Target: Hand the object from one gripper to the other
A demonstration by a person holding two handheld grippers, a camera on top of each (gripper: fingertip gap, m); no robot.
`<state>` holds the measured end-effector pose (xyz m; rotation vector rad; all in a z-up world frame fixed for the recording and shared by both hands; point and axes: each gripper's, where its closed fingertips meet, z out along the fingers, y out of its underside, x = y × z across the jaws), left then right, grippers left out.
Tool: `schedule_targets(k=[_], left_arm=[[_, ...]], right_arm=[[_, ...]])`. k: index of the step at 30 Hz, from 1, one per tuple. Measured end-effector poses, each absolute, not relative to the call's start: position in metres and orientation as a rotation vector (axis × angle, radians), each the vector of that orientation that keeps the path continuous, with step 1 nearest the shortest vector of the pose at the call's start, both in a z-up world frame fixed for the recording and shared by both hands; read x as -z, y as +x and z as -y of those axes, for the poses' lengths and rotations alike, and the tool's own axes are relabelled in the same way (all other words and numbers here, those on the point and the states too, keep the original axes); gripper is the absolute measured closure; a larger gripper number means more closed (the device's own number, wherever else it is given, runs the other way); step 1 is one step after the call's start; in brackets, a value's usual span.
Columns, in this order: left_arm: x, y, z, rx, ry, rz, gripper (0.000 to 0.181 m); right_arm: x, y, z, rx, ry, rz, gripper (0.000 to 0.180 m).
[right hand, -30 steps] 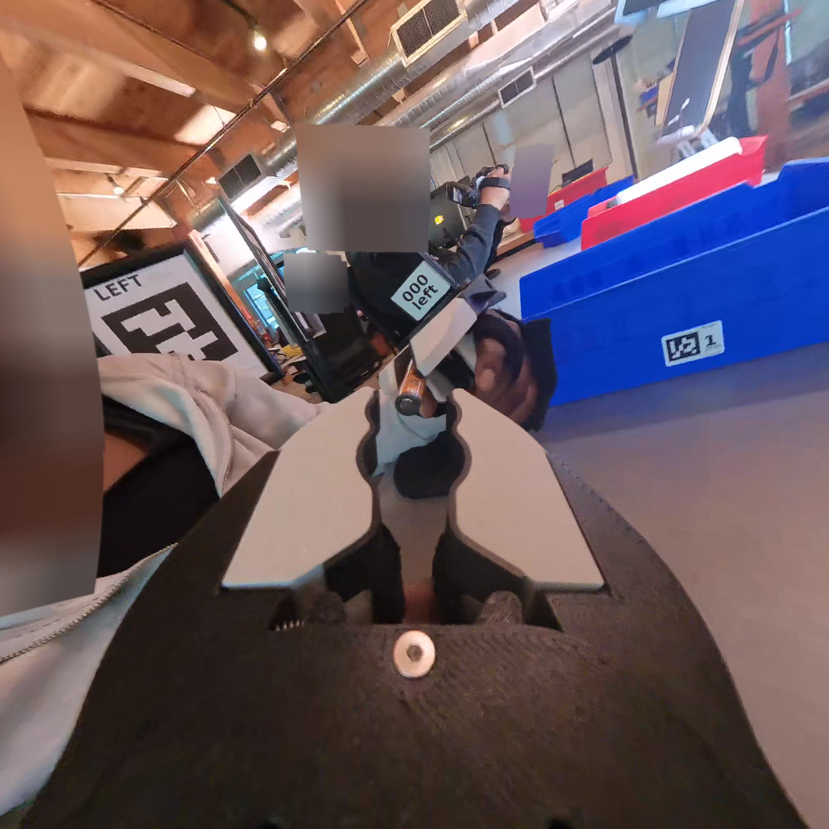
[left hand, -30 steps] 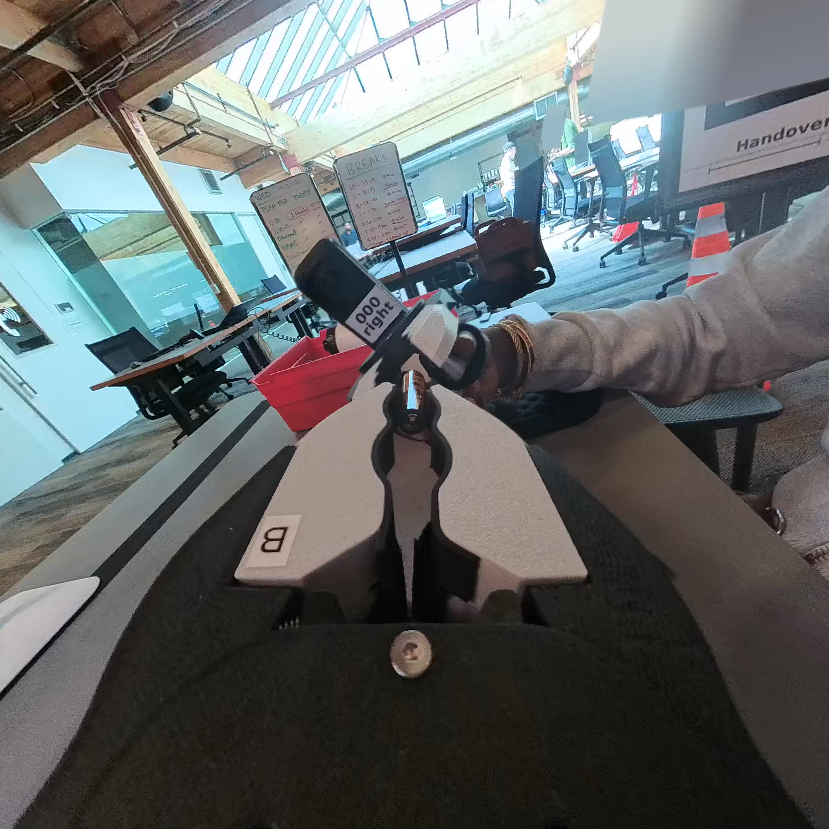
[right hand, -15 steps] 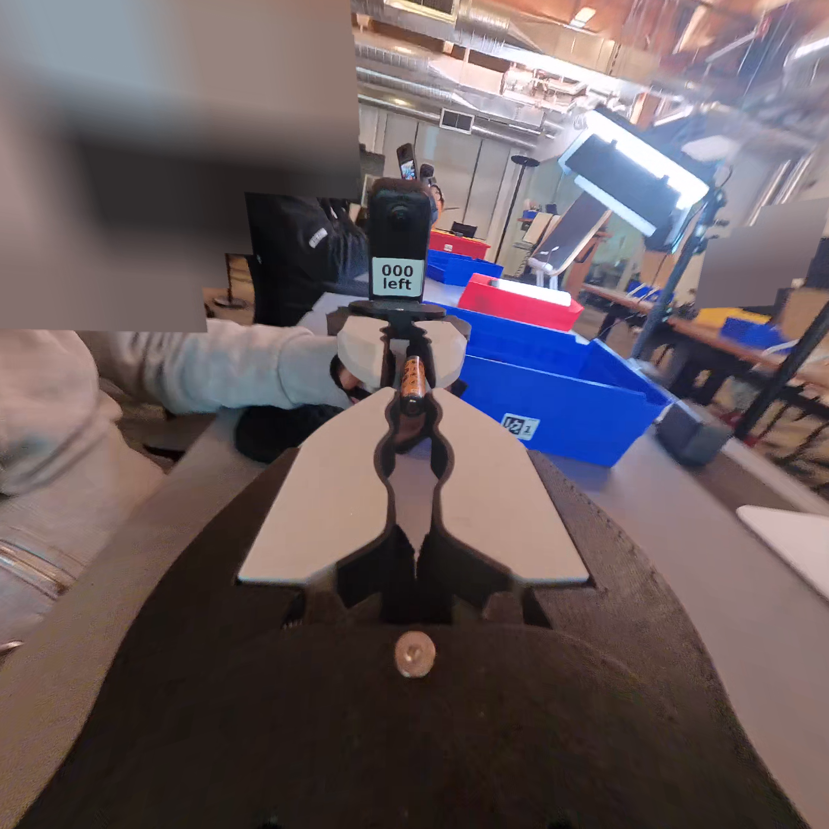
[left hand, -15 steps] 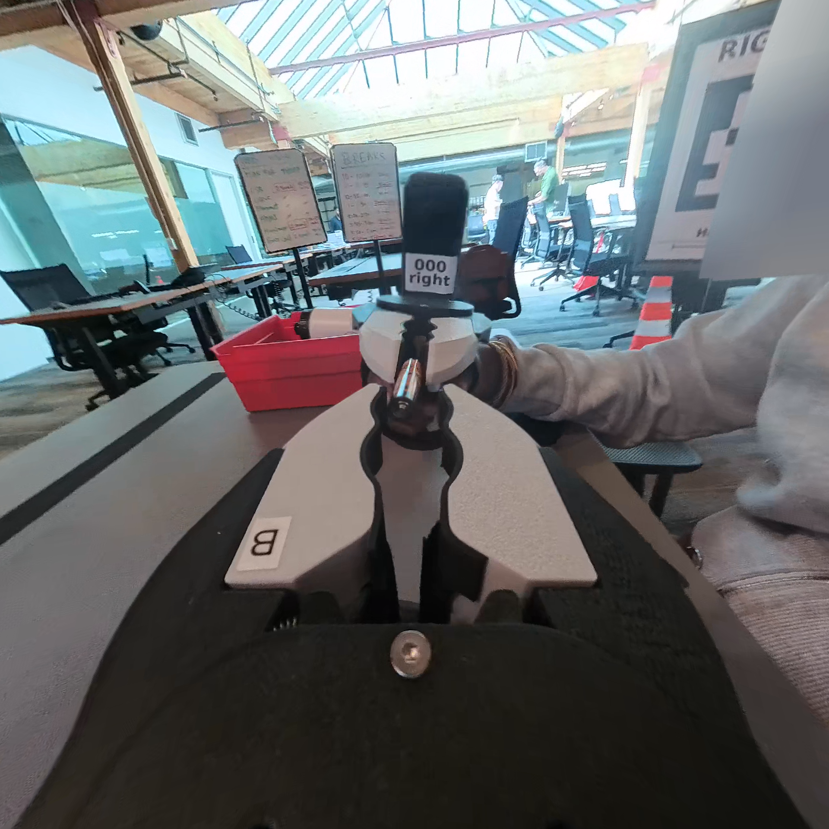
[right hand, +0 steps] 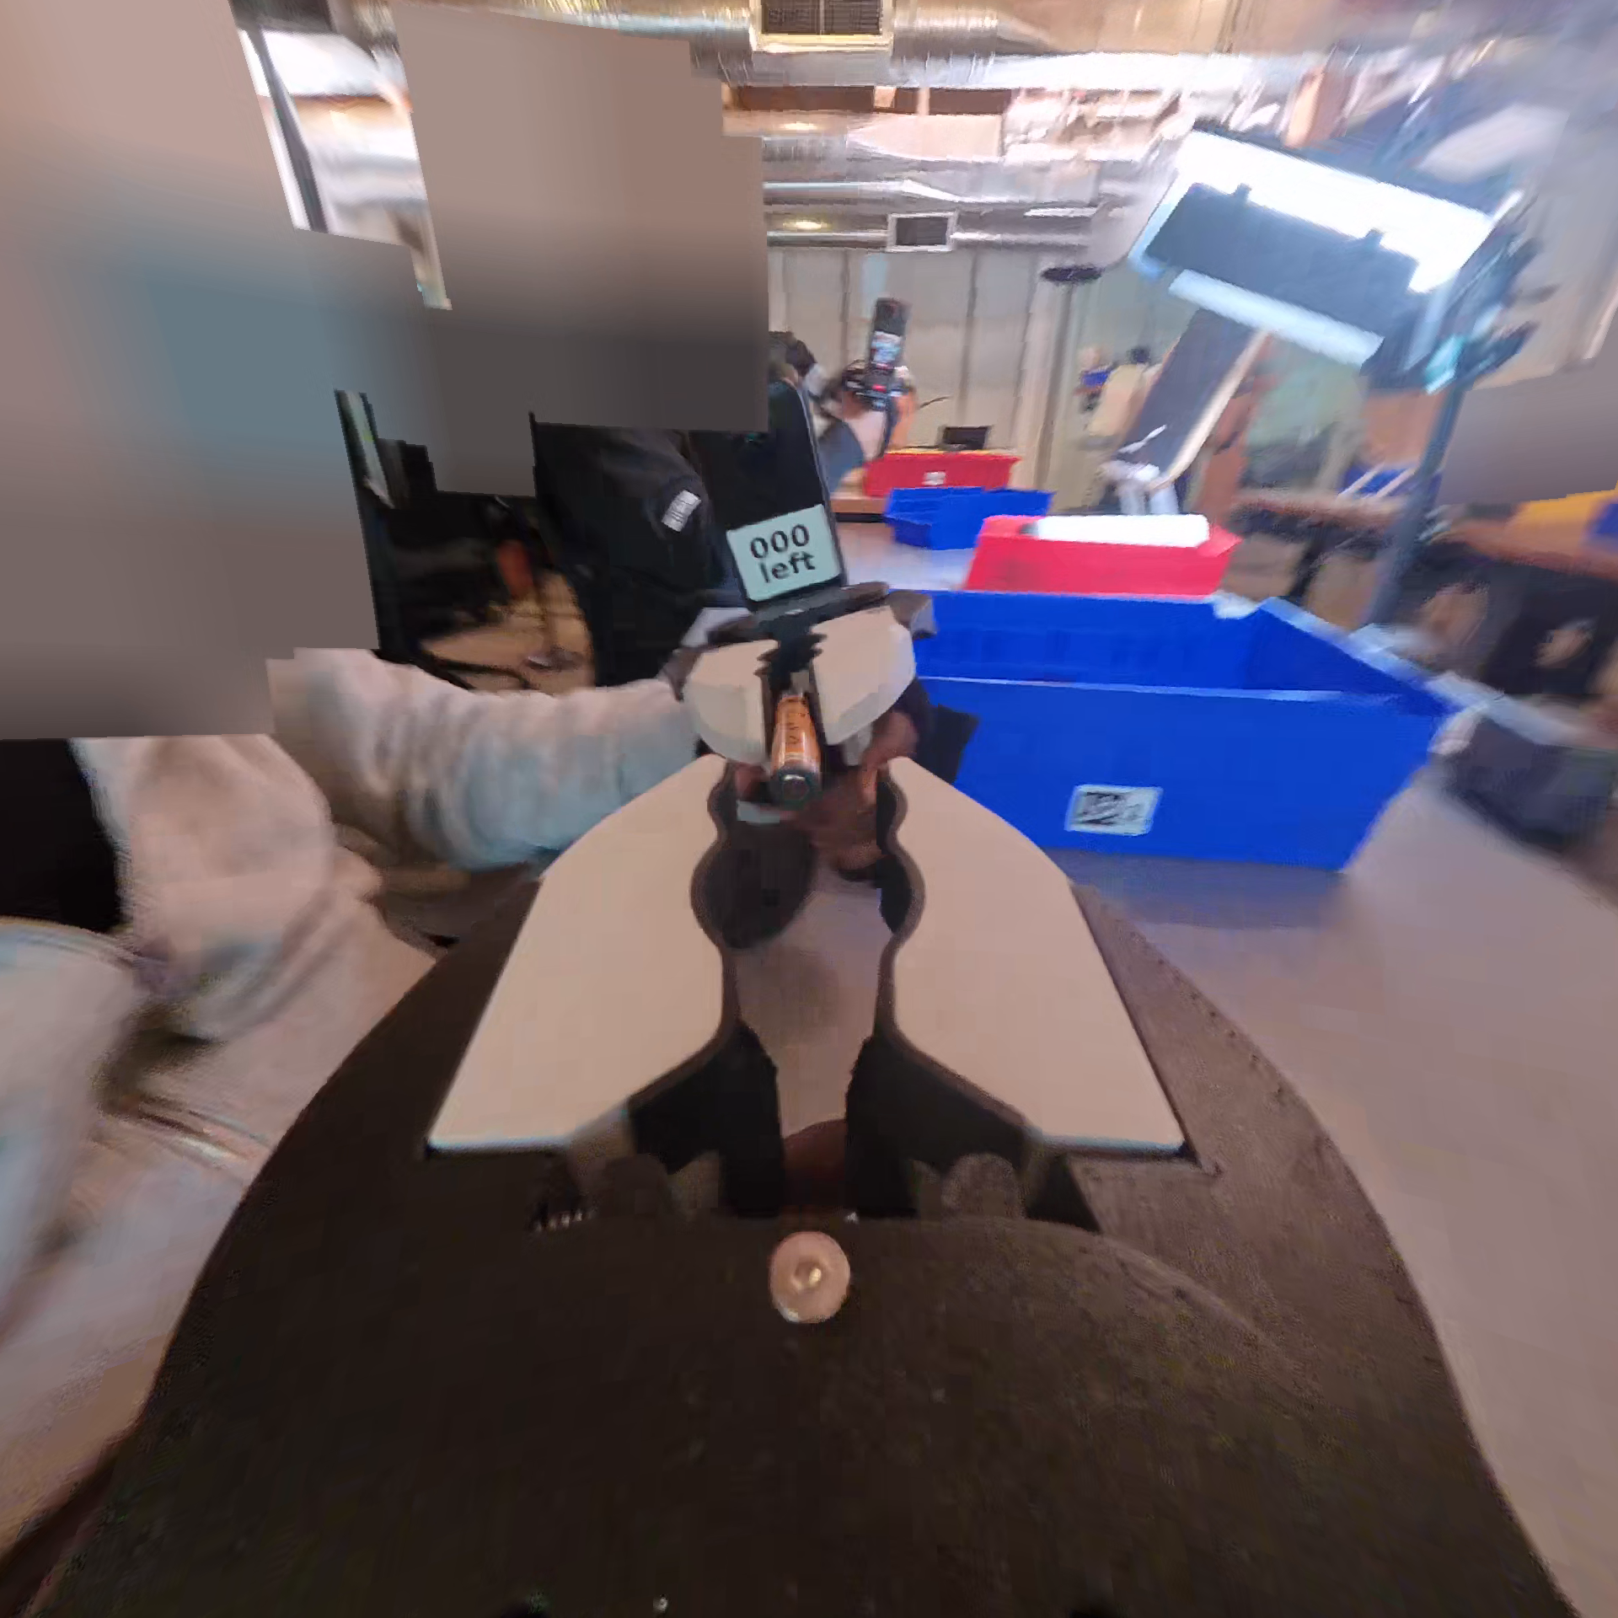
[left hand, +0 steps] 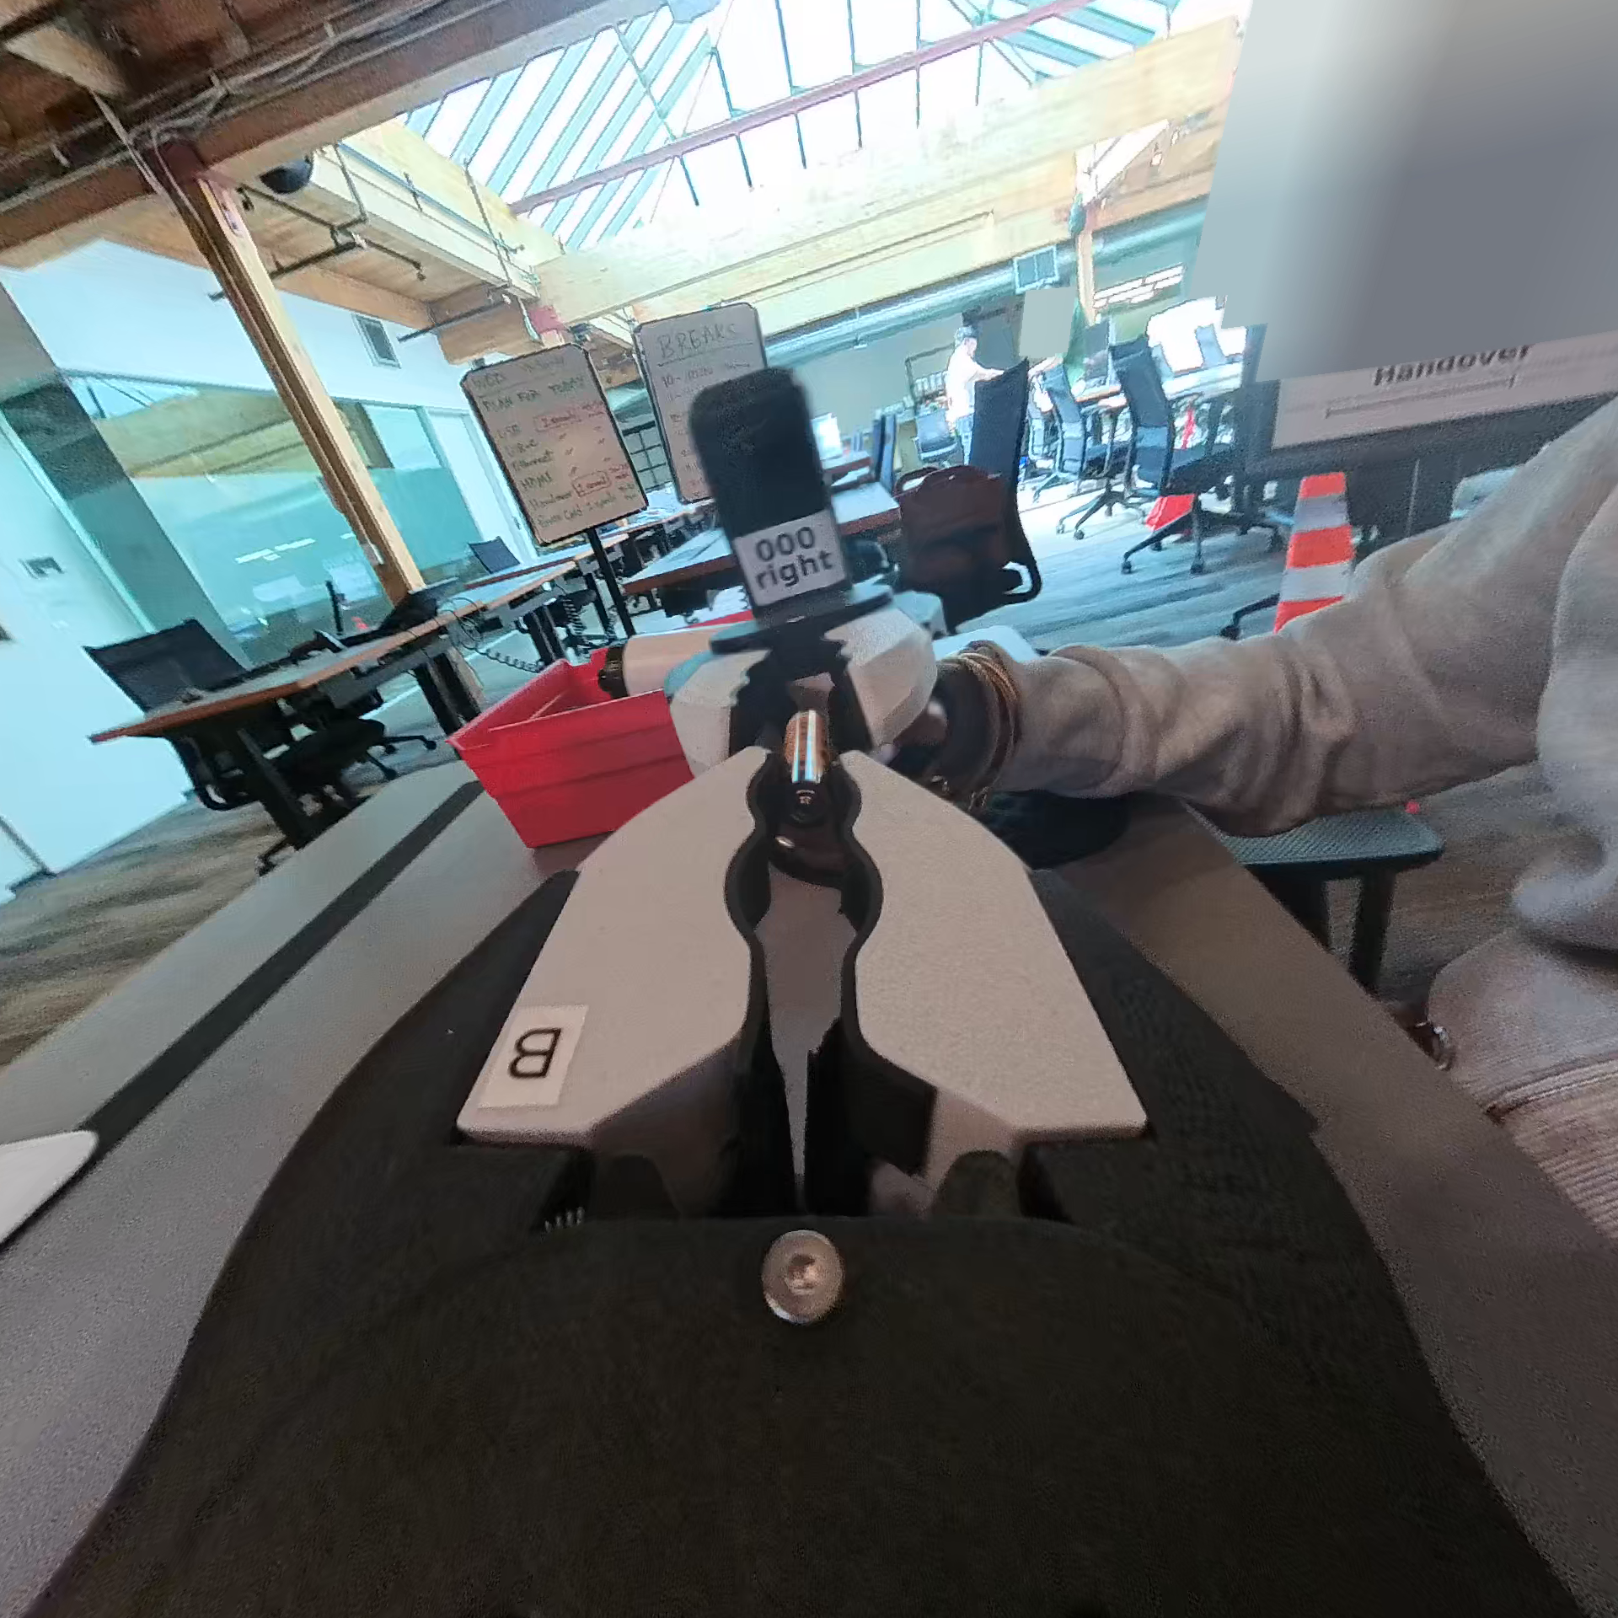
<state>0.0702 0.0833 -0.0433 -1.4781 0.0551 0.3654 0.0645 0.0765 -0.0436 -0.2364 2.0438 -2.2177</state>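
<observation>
A small battery, copper and silver (left hand: 804, 751), sticks out of the tips of my left gripper (left hand: 804, 775), which is shut on it above the grey table (left hand: 263, 981). My right gripper (left hand: 801, 700) faces it tip to tip just beyond. In the right wrist view the battery (right hand: 792, 753) juts from the left gripper (right hand: 797, 709) towards me. Its end lies between the tips of my right gripper (right hand: 801, 779). The right gripper's jaws stand open, wider than the battery and apart from it.
A red bin (left hand: 569, 762) stands on the table behind the grippers. A blue bin (right hand: 1164, 753) stands to the right in the right wrist view, with a red bin (right hand: 1094, 560) behind it. A person's grey sleeve (left hand: 1269, 700) reaches in from the right. An orange cone (left hand: 1313, 543) stands on the floor. Only a small space, under 4 cm, lies between the two pairs of fingers.
Half a second ago the right gripper's jaws were closed around the battery; now they have opened. The left gripper still holds the battery. Both views have swung a little.
</observation>
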Motion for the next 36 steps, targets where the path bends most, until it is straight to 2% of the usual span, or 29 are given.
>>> schedule_targets(k=[5,11,14,17,21,24,26,31,34,36], left_arm=[[0.046,0.0681,-0.0842,-0.456,-1.498,-0.093,0.171],[0.0474,0.0693,-0.0861,-0.47,-1.505,-0.111,0.17],[0.0478,0.0686,-0.0861,-0.408,-1.502,-0.061,0.17],[0.0485,0.064,-0.084,-0.31,-1.501,0.028,0.161],[0.0492,0.0671,-0.0846,-0.154,-1.495,0.082,0.157],[0.0482,0.0673,-0.0838,-0.119,-1.484,0.097,0.158],[0.0479,0.0683,-0.0833,-0.103,-1.482,0.096,0.165],[0.0472,0.0698,-0.0831,-0.108,-1.485,0.076,0.17],[0.0437,0.0708,-0.0825,-0.186,-1.467,0.024,0.171],[0.0401,0.072,-0.0815,-0.283,-1.448,-0.033,0.171]], right_arm=[[0.0411,0.0693,-0.0774,1.898,0.04,-1.739,0.144],[0.0447,0.0694,-0.0763,1.849,0.074,-1.723,0.168],[0.0486,0.0679,-0.076,1.904,0.029,-1.809,0.169],[0.0465,0.0658,-0.0767,2.045,-0.084,-1.909,0.169],[0.0411,0.0646,-0.0784,2.342,-0.409,-2.141,0.169],[0.0442,0.0652,-0.0765,2.436,-0.634,-2.319,0.169],[0.0453,0.0661,-0.0748,2.467,-0.713,-2.363,0.169],[0.0461,0.0669,-0.0741,2.476,-0.746,-2.377,0.169],[0.0439,0.0669,-0.0737,2.455,-0.605,-2.303,0.167],[0.043,0.0672,-0.0741,2.358,-0.42,-2.181,0.154]])
